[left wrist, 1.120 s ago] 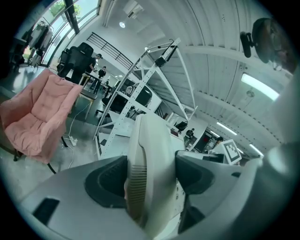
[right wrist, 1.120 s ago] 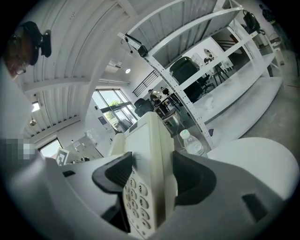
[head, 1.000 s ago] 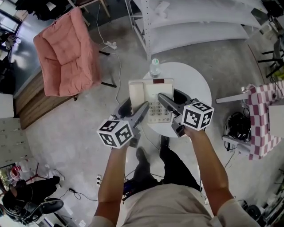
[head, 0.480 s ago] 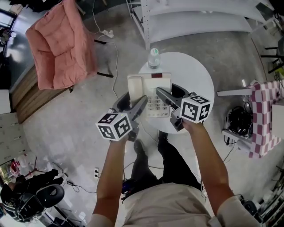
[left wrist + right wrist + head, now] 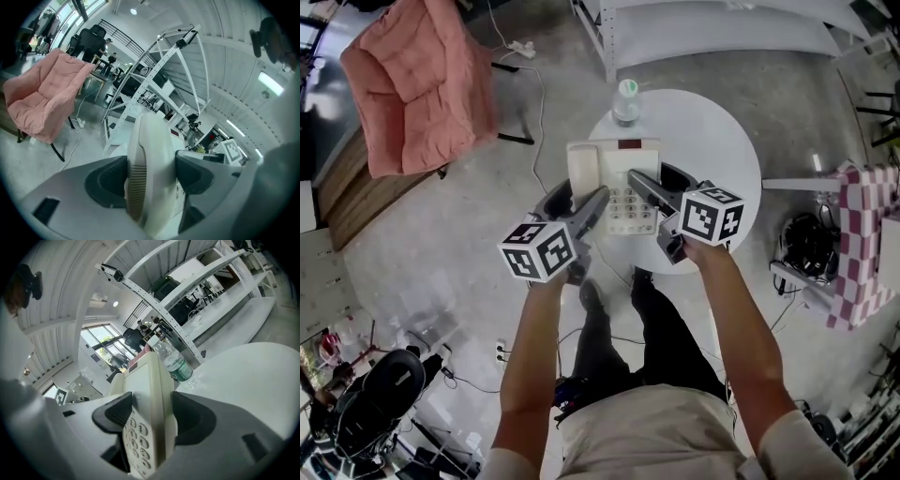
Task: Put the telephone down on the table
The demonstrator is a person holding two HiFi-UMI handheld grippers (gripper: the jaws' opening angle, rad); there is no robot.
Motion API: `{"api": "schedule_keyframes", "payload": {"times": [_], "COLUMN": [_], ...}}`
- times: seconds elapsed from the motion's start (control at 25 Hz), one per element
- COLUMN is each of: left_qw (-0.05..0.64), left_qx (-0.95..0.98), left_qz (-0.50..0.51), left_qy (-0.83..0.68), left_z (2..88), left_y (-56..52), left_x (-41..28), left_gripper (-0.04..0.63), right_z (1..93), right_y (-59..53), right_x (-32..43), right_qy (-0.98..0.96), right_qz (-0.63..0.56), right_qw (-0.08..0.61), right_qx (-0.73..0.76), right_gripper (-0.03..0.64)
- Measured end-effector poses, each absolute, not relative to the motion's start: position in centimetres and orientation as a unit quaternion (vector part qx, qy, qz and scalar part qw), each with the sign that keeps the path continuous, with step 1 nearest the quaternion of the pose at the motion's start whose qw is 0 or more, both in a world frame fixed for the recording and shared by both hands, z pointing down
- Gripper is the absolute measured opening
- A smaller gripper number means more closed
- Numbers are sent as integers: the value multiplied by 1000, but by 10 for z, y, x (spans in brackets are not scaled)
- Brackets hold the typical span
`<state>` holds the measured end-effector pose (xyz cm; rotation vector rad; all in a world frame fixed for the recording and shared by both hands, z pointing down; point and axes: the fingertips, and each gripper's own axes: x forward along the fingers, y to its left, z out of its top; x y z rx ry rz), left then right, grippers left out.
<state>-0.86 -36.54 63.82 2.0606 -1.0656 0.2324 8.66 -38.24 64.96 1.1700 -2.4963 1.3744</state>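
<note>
A cream desk telephone (image 5: 614, 183), with its handset on the left and keypad on the right, sits level over the near left part of the round white table (image 5: 717, 141). My left gripper (image 5: 577, 199) is shut on the handset side (image 5: 150, 173). The keypad side (image 5: 147, 420) is clamped by my right gripper (image 5: 661, 190). Whether the phone's base touches the tabletop cannot be told.
A clear water bottle with a green label (image 5: 625, 101) stands at the table's far edge, just beyond the phone (image 5: 177, 365). A pink padded chair (image 5: 412, 80) is at far left, white shelving (image 5: 722, 28) behind the table, and a red-checked cloth (image 5: 862, 234) at right.
Both grippers keep the same hold on the telephone. The scene has slid slightly upward in the head view, and the phone stays over the same part of the table.
</note>
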Motion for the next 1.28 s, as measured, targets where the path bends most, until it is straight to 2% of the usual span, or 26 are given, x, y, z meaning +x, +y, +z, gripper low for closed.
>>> {"api": "schedule_keyframes", "payload": {"times": [1.04, 1.28], "left_qw": [438, 444], "left_qx": [782, 773], "left_qz": [150, 143], "left_qy": [-417, -429], "left_z": [744, 751], "left_y": [-374, -379], "left_x": [-6, -5], "left_gripper": [302, 301], "right_z": [749, 761], "right_y": [-393, -395], "right_x": [88, 91], "right_qy": [-788, -777], "right_qz": [464, 472], "right_qw": [89, 83], "right_qx": [396, 409], "right_gripper": [258, 262]}}
